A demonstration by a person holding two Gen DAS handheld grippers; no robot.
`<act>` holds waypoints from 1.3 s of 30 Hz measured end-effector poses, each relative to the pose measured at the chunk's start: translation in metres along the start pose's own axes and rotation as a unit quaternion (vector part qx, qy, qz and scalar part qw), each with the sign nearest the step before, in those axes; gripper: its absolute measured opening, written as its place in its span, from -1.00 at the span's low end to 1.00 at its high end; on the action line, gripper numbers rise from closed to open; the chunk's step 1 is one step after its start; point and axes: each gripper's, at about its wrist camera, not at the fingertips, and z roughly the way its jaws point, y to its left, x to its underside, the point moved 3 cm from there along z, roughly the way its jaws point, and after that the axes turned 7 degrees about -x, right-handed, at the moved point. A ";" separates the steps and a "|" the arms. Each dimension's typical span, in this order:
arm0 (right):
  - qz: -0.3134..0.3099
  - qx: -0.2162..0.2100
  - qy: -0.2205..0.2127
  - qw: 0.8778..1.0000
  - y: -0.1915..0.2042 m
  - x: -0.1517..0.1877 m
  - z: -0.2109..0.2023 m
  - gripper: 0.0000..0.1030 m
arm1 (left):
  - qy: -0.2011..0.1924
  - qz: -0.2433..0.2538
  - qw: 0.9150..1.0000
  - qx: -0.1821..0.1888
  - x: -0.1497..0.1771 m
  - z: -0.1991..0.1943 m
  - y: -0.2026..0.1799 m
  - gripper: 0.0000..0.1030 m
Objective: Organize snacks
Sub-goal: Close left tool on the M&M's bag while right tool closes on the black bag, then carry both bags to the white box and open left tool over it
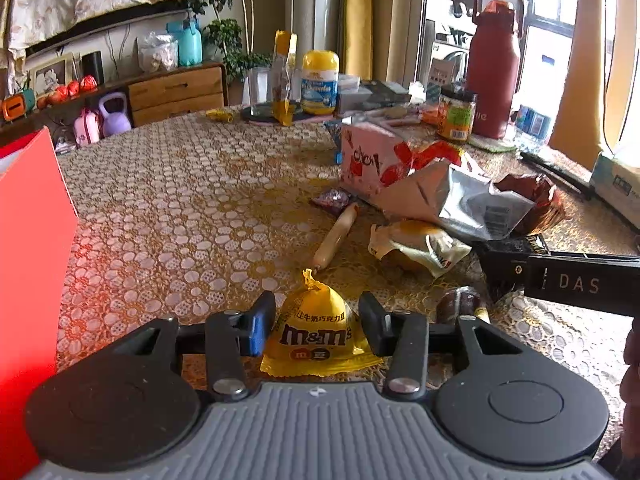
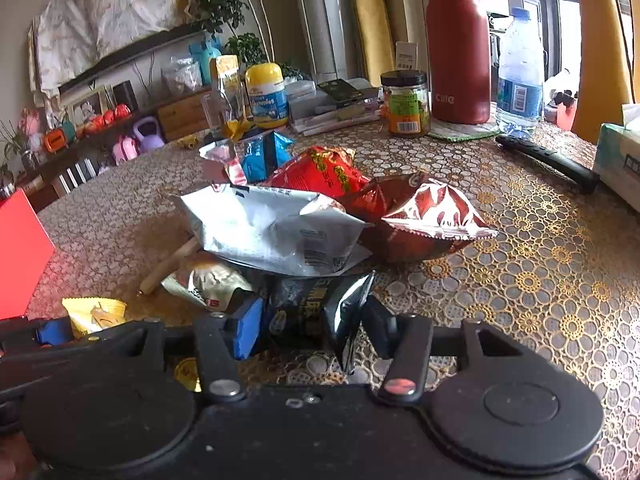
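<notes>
Snacks are mostly still loose on the surface (image 1: 180, 200), so we judge the sorting barely begun. We've got two claws working at once.

Left claw (image 1: 316, 322): jaws partly closed around the yellow M&M's pouch (image 1: 314, 332), which stands upright btwn the fingers, right at the tips. Blue pad on one side looks to be touching the pouch; the other finger sits just beside it w/ a sliver of gap, so we can't tell if it's a firm pinch yet.

Right claw (image 2: 312, 326): jaws likewise about half closed, w/ a black snack packet (image 2: 316, 312) btwn them. Packet's crinkled edge reaches both fingers; contact looks likely but we can't confirm a full squeeze.

Ahead of the left claw, a bit to the right: sausage stick (image 1: 335, 236), a cream bread-type wrapper (image 1: 416, 246), then the pile — silver bag (image 1: 460, 196), white-and-red box (image 1: 372, 160). Ahead of the right claw the same silver bag (image 2: 272, 228) sits nearest, w/ a red bag (image 2: 320, 168), a dark-red foil bag (image 2: 424, 216) and a blue packet (image 2: 264, 154) behind it.

Red box (image 1: 28, 260) stands to the far left of the left claw; prob. the place snacks go, though we can't see inside it.

Done so far, as far as we see: nothing visibly stowed. Left: lift these two, drop them off, then clear approx. seven more items.
</notes>
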 end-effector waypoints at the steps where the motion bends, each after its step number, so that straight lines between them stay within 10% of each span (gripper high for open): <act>1: 0.001 -0.002 -0.003 1.000 0.000 0.000 -0.002 -0.01 | -0.003 0.000 1.000 -0.001 0.000 -0.003 0.000 -0.12; 22: -0.010 -0.025 -0.069 0.997 0.019 -0.013 -0.080 -0.02 | -0.089 -0.022 0.995 -0.025 -0.023 -0.113 0.030 -0.12; 39: -0.111 -0.155 -0.086 0.978 0.142 -0.035 -0.098 -0.02 | -0.120 -0.097 0.979 -0.129 -0.020 -0.168 0.142 -0.12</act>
